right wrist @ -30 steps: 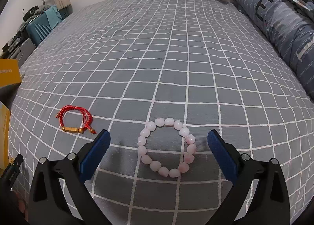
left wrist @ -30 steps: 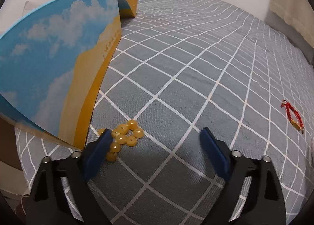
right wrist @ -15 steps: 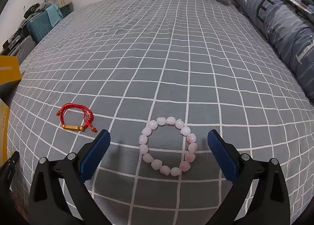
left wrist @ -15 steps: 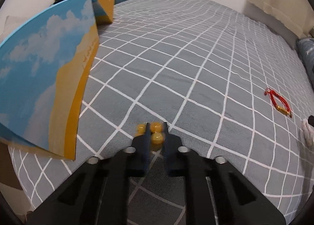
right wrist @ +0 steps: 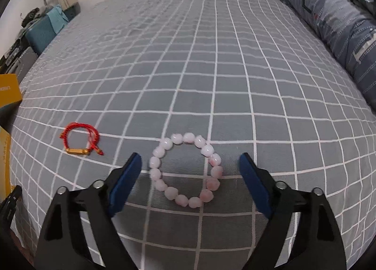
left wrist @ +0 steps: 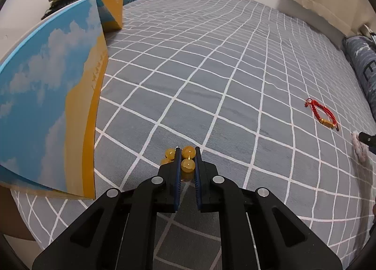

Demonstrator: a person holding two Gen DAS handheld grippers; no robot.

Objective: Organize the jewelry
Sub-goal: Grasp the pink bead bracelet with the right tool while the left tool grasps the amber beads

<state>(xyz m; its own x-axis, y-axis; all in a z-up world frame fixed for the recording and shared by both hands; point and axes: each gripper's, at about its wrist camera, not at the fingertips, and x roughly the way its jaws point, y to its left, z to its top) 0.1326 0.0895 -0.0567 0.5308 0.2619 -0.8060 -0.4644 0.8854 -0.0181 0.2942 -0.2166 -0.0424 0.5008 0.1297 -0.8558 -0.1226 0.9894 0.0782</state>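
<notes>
My left gripper (left wrist: 188,152) is shut on a yellow bead bracelet (left wrist: 188,163), held just above the grey checked bedspread (left wrist: 211,81); a few beads hang at the left of the jaws. My right gripper (right wrist: 190,161) is open, its blue pads on either side of a pink bead bracelet (right wrist: 186,170) that lies flat on the bed. A red cord bracelet (right wrist: 80,139) with a gold tube lies to the left of it and also shows in the left wrist view (left wrist: 323,114).
An open box with a blue-sky and yellow lid (left wrist: 51,105) stands at the left edge of the bed, its second flap (left wrist: 111,9) behind. A dark blue patterned pillow (right wrist: 333,23) lies along the right side. A teal case (right wrist: 47,30) stands beyond the bed.
My left gripper shut on the yellow bead bracelet and lifted it a little off the bed. My right gripper moved forward and narrowed around the pink bracelet.
</notes>
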